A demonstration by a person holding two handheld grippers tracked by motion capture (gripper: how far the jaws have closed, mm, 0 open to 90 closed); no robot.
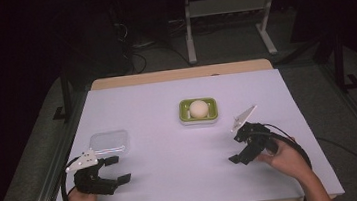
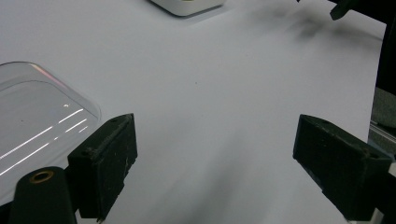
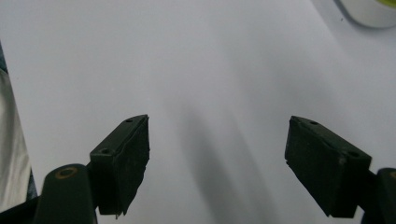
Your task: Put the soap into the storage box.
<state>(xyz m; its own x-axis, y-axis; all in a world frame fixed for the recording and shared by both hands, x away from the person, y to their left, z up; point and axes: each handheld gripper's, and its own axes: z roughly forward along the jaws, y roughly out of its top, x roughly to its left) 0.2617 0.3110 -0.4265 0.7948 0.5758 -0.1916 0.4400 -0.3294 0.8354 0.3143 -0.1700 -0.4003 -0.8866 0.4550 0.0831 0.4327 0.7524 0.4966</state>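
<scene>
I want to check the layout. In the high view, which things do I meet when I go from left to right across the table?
Left gripper → clear lid → green tray holding a white ball → right gripper.

Ball [image 1: 198, 108] in dish [image 1: 184, 116], lid [image 1: 109, 142] left

No readable text, label or number (on anything here)
</scene>
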